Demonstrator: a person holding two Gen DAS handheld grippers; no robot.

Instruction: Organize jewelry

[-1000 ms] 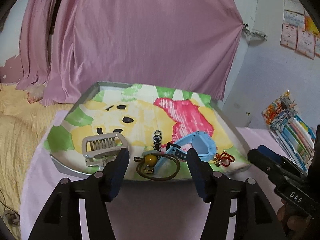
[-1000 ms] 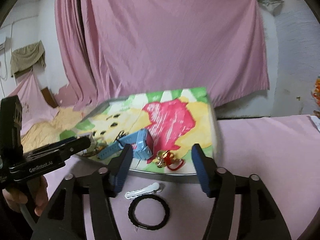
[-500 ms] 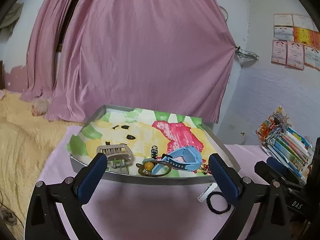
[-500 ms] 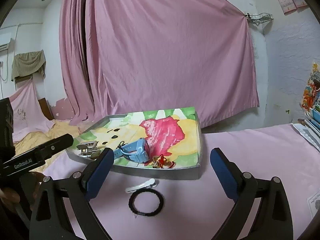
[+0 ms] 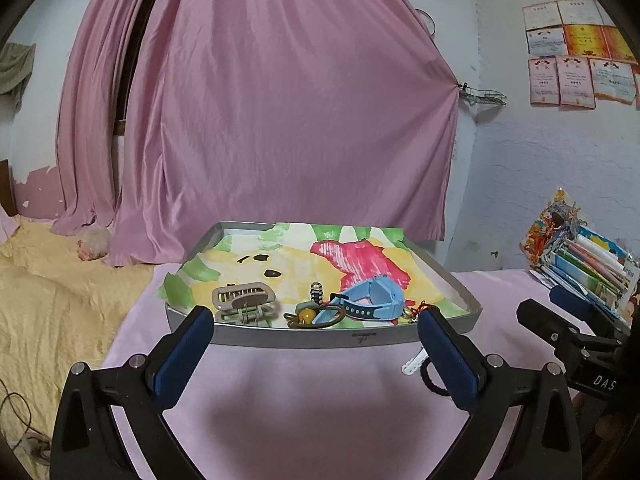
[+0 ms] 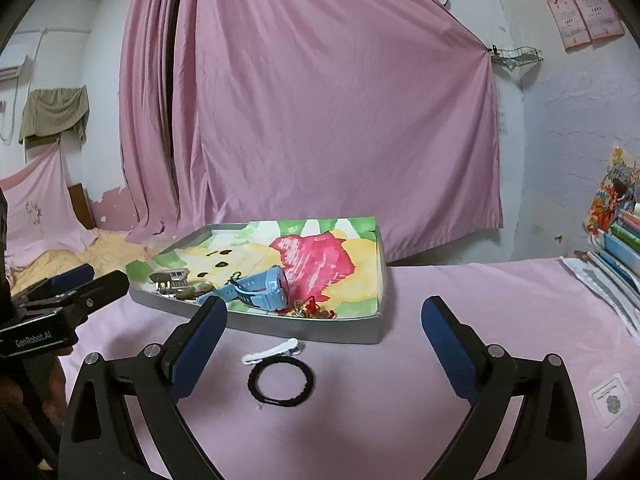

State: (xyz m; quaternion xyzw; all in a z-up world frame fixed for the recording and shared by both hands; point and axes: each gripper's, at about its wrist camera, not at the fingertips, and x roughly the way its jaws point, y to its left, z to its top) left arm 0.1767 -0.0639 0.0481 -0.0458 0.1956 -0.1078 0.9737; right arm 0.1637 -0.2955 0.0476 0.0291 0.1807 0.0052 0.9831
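Observation:
A shallow metal tray lined with a cartoon picture lies on the pink cloth. Along its near edge sit a beige hair claw, a brown hair tie with a yellow bead, a blue watch and a red-and-gold charm. In front of the tray lie a white hair clip and a black hair tie. My left gripper and right gripper both stand open and empty, short of the tray.
Pink curtains hang behind the tray. A yellow blanket covers the bed at left. Stacked books stand at the right. A small card lies on the cloth at right.
Both grippers have opened wide and drawn back from the tray. The hair clip and black tie have come into the left view.

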